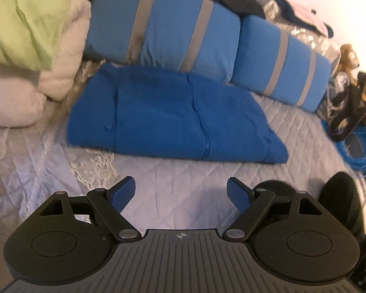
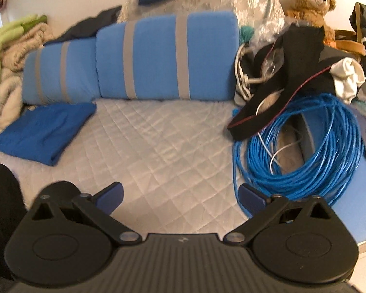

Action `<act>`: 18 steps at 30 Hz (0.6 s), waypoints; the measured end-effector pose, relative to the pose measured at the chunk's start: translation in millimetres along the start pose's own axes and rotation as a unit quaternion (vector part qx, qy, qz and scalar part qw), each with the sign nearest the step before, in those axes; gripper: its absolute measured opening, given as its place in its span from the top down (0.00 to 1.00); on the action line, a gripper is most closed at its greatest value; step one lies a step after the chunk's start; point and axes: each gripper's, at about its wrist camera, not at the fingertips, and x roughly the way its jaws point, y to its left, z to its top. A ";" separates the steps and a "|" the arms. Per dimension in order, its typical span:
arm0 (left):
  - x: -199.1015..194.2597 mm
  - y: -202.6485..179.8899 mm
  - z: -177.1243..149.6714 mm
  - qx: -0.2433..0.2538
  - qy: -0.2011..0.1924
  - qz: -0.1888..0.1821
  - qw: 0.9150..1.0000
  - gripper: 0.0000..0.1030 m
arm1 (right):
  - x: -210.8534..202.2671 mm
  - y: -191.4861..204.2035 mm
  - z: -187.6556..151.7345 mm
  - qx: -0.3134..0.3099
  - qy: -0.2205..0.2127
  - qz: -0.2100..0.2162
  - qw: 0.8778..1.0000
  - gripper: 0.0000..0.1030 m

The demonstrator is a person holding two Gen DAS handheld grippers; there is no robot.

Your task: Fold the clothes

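Both hand-held grippers spread and empty over the bed

Blue garment (image 1: 173,114) lies folded before the striped pillows (image 1: 163,26); left hand-held gripper (image 1: 181,191) should pinch its near edge squarely, right hand-held gripper (image 2: 180,195) matching, away from the cable (image 2: 305,146).

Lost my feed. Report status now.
Left tongs open, empty; right tongs open, empty. Blue garment lies folded on the quilt, untouched. Blue cable coil beside right tongs.
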 end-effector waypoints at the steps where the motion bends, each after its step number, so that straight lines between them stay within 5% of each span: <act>1: 5.6 -1.5 -3.0 0.002 0.003 0.004 1.000 0.20 | 7.7 2.8 -3.0 -0.002 0.001 -0.003 1.000 0.00; 18: 93.6 -24.2 -28.5 0.029 0.025 0.076 0.996 0.20 | 116.7 35.3 -41.2 -0.021 0.052 -0.047 0.997 0.00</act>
